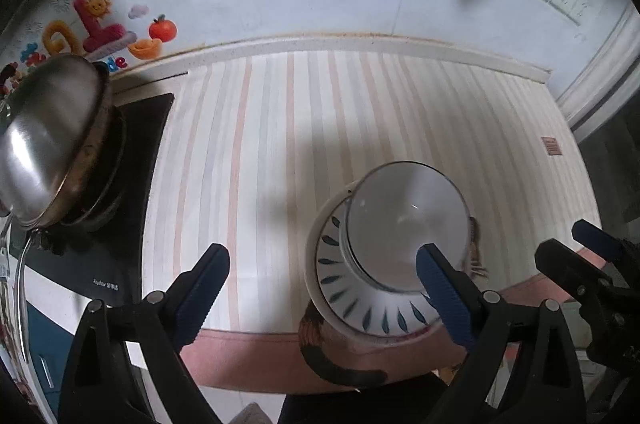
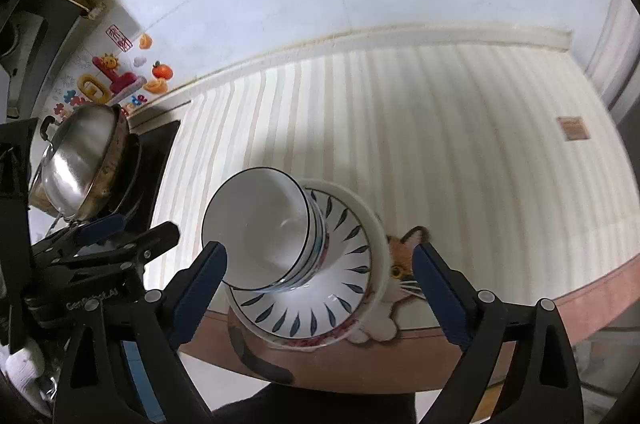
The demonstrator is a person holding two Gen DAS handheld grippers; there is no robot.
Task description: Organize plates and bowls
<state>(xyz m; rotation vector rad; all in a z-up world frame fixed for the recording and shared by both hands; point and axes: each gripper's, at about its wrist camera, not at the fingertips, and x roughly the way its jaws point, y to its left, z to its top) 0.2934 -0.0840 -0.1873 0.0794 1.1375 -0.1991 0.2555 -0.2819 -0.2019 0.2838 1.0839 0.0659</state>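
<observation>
i kept both tongs, left [image 1: 322, 278] and right [image 2: 320, 276], wide open and empty above the bowls [image 2: 264, 232] nested on the plate [image 2: 320, 320], stacked to save counter space.

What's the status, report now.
Left gripper open, right gripper open, both empty. Bowls stacked on plate. Pot off to the side; nothing blocking.

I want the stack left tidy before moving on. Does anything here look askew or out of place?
Mostly tidy. The white bowls sit nested on the leaf-patterned plate, but off its centre, toward the stove side. The plate itself lies close to the front edge of the striped mat. Both grippers are open and clear of the stack.
</observation>
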